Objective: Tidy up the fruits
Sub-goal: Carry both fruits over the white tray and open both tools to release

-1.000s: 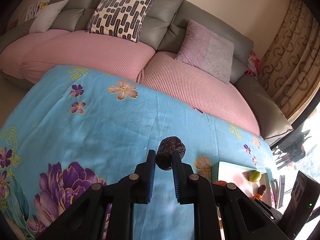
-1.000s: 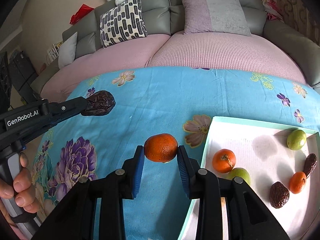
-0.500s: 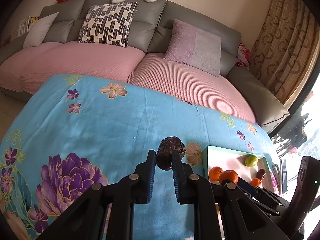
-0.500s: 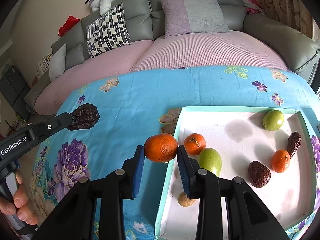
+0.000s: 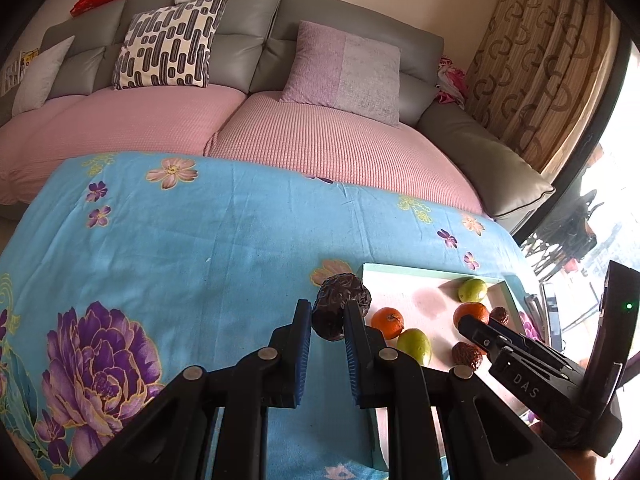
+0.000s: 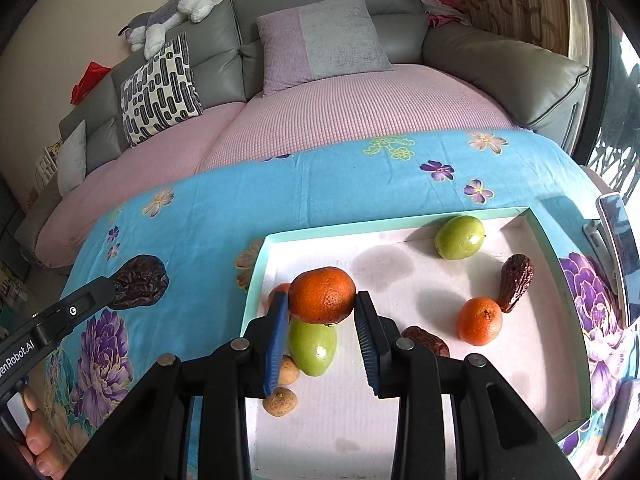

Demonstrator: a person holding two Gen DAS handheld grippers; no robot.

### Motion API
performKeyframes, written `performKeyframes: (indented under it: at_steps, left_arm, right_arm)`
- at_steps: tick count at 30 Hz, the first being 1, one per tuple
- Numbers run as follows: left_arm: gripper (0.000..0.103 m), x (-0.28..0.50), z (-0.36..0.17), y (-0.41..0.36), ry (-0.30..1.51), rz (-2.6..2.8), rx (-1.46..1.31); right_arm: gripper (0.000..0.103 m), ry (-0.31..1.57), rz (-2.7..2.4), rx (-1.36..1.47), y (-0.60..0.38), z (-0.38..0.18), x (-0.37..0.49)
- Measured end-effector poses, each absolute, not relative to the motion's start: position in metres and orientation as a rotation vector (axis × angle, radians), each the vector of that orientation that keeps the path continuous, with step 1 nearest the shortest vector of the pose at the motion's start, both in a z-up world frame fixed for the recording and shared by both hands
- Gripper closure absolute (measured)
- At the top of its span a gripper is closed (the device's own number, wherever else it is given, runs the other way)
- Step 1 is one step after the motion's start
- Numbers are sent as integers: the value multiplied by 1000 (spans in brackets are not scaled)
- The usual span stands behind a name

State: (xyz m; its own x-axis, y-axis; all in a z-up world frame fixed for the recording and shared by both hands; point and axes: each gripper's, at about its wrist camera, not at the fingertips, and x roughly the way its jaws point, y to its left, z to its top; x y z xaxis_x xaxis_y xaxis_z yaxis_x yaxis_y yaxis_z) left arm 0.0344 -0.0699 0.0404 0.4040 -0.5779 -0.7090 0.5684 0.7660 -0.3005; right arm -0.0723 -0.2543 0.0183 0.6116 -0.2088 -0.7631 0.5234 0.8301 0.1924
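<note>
My left gripper point(image 5: 328, 320) is shut on a wrinkled dark date point(image 5: 340, 306), held above the blue floral cloth just left of the tray; the same date point(image 6: 140, 282) shows in the right wrist view. My right gripper point(image 6: 322, 312) is shut on an orange tangerine point(image 6: 322, 294), hanging over the left part of the white, mint-rimmed tray point(image 6: 400, 222). Inside the tray lie a green fruit point(image 6: 460, 237), another green fruit point(image 6: 312, 346), a tangerine point(image 6: 479, 320), a date point(image 6: 515, 282) and two small brown fruits point(image 6: 280, 400).
The blue floral cloth point(image 5: 200, 248) covers the table, with a pink and grey sofa point(image 5: 320, 140) right behind it. A phone point(image 6: 616, 232) lies at the tray's right. A person's fingers point(image 6: 36, 444) hold the left tool. Curtain and window are at the right.
Both grippers moved right toward the tray. The tangerine now hangs over the tray's inside instead of beside its left rim. The date came close to the tray's left corner.
</note>
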Motion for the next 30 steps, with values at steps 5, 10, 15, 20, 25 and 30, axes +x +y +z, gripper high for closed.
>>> performKeyframes:
  at_steps: [5, 10, 15, 20, 25, 30]
  left_arm:
    - [85, 24, 38, -83, 912, -772, 12]
    - [85, 11, 35, -98, 924, -822, 46]
    - [85, -6, 30, -116, 938, -875, 89]
    - [85, -21, 24, -128, 947, -909, 126]
    - [85, -32, 19, -136, 954, -916, 151]
    - [85, -47, 10, -145, 966, -926, 190]
  right_arm:
    - [68, 794, -544, 457, -284, 21, -93]
    - [68, 790, -619, 483, -304, 22, -110]
    - [68, 792, -650, 479, -311, 23, -119]
    - [68, 790, -672, 477, -315, 24, -128]
    - [68, 803, -672, 472, -313, 23, -134]
    - [68, 843, -669, 473, -311, 17, -138]
